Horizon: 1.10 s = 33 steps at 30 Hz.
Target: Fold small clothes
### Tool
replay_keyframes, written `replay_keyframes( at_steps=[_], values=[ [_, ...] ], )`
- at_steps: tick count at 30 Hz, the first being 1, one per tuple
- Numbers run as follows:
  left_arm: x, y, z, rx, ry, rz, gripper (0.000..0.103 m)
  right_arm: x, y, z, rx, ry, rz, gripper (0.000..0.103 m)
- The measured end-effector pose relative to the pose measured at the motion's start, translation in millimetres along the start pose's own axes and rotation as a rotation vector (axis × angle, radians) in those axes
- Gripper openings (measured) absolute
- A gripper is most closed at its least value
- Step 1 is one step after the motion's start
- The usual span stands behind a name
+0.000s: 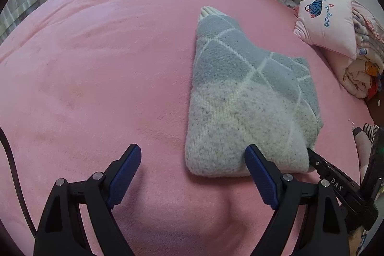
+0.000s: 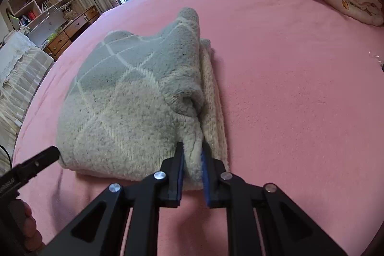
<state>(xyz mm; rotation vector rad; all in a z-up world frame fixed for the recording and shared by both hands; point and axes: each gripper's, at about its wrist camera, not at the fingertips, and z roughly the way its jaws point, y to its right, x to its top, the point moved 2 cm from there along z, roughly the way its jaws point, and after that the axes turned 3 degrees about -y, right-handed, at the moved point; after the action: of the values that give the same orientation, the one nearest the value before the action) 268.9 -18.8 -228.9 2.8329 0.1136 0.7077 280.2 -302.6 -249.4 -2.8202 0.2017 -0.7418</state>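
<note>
One folded knitted sweater (image 1: 247, 97) is counted on one pink bed (image 1: 108, 64). Two grippers are seen: the left gripper (image 1: 193, 175) and the right gripper (image 2: 193, 160). One pink pillow (image 1: 328, 23) and one rolled quilt (image 1: 362, 68) are tallied at the bedside.

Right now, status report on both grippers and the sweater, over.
Left gripper open, empty. Right gripper clamped on folded sweater, near corner. Pink bed, nothing in the way.
</note>
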Motion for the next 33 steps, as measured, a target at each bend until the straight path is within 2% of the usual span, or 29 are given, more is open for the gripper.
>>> replay_keyframes(
  at_steps=[6, 9, 10, 11, 13, 18, 19, 21, 22, 23, 24, 26, 30, 33],
  values=[
    [8.7, 13.7, -2.2, 0.008, -0.001, 0.057, 0.087, 10.1, -8.2, -11.2, 0.002, -0.001, -0.031, 0.013],
    [16.8, 16.3, -7.6, 0.013, 0.015, 0.089, 0.087, 19.6, -10.1, -26.9, 0.006, 0.017, -0.028, 0.022],
    [21.7, 17.2, -8.7, 0.013, 0.016, 0.098, 0.087, 23.5, -11.2, -32.0, 0.0, 0.029, -0.029, 0.029],
    [26.2, 17.5, -8.7, 0.011, 0.013, 0.101, 0.087, 30.0, -13.0, -39.5, -0.004, 0.055, -0.029, 0.033],
    [37.8, 16.6, -7.6, 0.009, 0.008, 0.099, 0.087, 41.7, -16.7, -47.2, -0.01, 0.089, -0.039, 0.035],
    [73.9, 23.6, 0.5, 0.006, 0.032, 0.107, 0.087, 87.4, -41.3, -40.1, 0.0, 0.141, -0.123, 0.035],
    [78.6, 25.4, 4.0, -0.003, 0.035, 0.11, 0.087, 97.7, -48.8, -28.9, 0.007, 0.124, -0.143, 0.034],
    [87.1, 31.9, 16.4, -0.015, 0.025, 0.114, 0.087, 110.6, -56.1, -8.7, 0.014, 0.093, -0.155, 0.025],
    [89.3, 35.4, 25.8, -0.014, 0.011, 0.119, 0.087, 118.4, -58.7, 6.7, 0.006, 0.068, -0.159, 0.017],
    [88.9, 38.2, 34.6, -0.008, -0.004, 0.125, 0.087, 123.8, -58.6, 18.2, -0.005, 0.049, -0.153, 0.015],
    [88.7, 39.3, 44.2, -0.008, -0.017, 0.128, 0.089, 127.2, -55.5, 28.3, -0.023, 0.032, -0.146, 0.015],
    [88.1, 32.5, 52.3, -0.043, -0.026, 0.099, 0.092, 127.3, -41.4, 54.2, -0.106, -0.013, -0.131, 0.0],
    [85.2, 8.8, 68.7, -0.2, -0.097, -0.063, 0.097, 124.9, -22.4, 62.7, -0.053, -0.018, -0.076, 0.0],
    [85.4, 2.2, 72.1, -0.236, -0.114, -0.097, 0.097, 121.7, -26.8, 58.7, -0.079, -0.014, -0.112, 0.0]
  ],
)
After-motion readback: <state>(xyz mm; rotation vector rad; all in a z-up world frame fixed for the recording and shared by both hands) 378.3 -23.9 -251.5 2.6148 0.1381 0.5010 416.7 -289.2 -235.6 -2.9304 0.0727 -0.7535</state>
